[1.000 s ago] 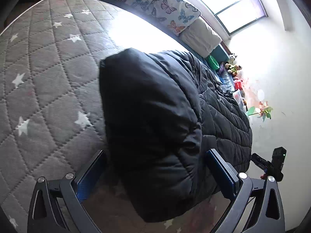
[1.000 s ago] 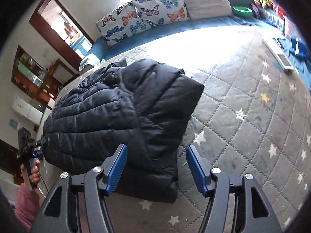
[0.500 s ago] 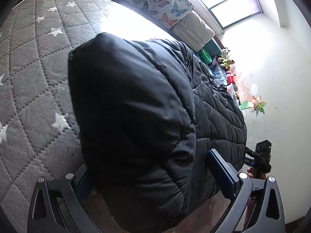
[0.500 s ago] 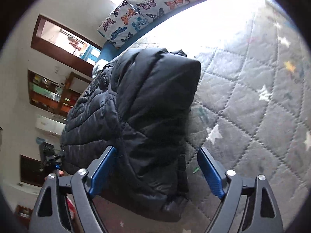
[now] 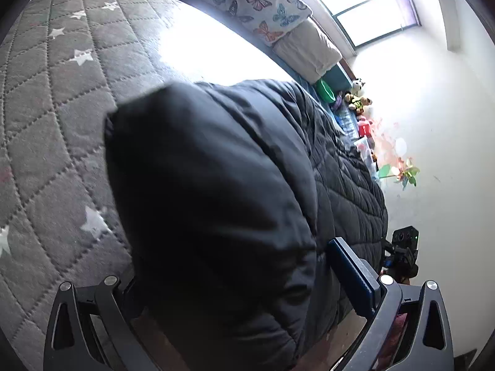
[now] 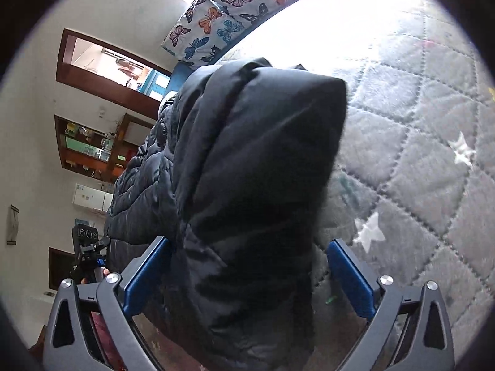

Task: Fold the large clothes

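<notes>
A black puffer jacket lies on the grey star-quilted bed cover, with a thick folded part bulging toward both cameras. My left gripper straddles that fold with its jaws wide. Its right blue pad lies beside the fabric and its left pad is hidden under the jacket. In the right wrist view the jacket runs between the jaws of my right gripper, which are opening. Its left pad is against the fabric, and its right pad stands apart from it.
Butterfly pillows and a beige pillow line the bed's far end. A green bowl and toys sit along the white wall. Past the jacket's left side are a doorway and wooden shelves. Quilt shows right of the jacket.
My right gripper's jaws have spread wider, and it has sunk and rolled closer over the jacket fold. The left gripper has slid in, so the fold now covers its left pad.
</notes>
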The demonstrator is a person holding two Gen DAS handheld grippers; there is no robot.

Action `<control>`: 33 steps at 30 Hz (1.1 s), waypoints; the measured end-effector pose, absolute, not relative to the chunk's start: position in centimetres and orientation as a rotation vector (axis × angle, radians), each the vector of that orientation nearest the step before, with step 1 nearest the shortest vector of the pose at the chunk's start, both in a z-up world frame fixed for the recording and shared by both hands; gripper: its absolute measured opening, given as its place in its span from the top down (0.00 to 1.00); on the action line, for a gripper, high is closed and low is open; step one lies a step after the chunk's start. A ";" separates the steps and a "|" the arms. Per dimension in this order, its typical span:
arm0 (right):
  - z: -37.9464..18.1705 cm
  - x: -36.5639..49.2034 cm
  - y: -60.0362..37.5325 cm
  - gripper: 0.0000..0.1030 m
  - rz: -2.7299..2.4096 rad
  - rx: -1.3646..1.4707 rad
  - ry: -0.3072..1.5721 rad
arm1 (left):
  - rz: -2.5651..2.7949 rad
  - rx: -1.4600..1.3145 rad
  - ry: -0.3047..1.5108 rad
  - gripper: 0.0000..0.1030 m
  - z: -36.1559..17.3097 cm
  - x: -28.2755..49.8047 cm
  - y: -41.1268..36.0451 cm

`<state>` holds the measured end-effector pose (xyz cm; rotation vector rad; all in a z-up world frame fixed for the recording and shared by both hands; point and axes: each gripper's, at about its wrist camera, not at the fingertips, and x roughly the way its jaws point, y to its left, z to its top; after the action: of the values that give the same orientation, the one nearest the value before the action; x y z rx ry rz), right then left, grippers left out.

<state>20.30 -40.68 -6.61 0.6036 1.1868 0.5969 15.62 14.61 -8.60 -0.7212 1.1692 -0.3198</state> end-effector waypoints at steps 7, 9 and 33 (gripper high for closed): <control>-6.7 20.2 -40.7 0.00 0.613 0.568 1.200 | -0.294 -0.674 1.167 0.00 -8.4 17.1 15.5; -6.8 20.1 -40.6 0.00 0.621 0.557 1.203 | -0.294 -0.653 1.170 0.00 -8.2 17.8 15.4; -6.2 20.0 -40.4 0.00 0.695 0.477 1.262 | -0.404 -0.673 1.280 0.00 -10.9 22.0 12.5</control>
<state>20.03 -40.35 -6.20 0.4772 1.2623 0.6946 21.96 12.52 -10.87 -0.6730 1.2796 -0.4045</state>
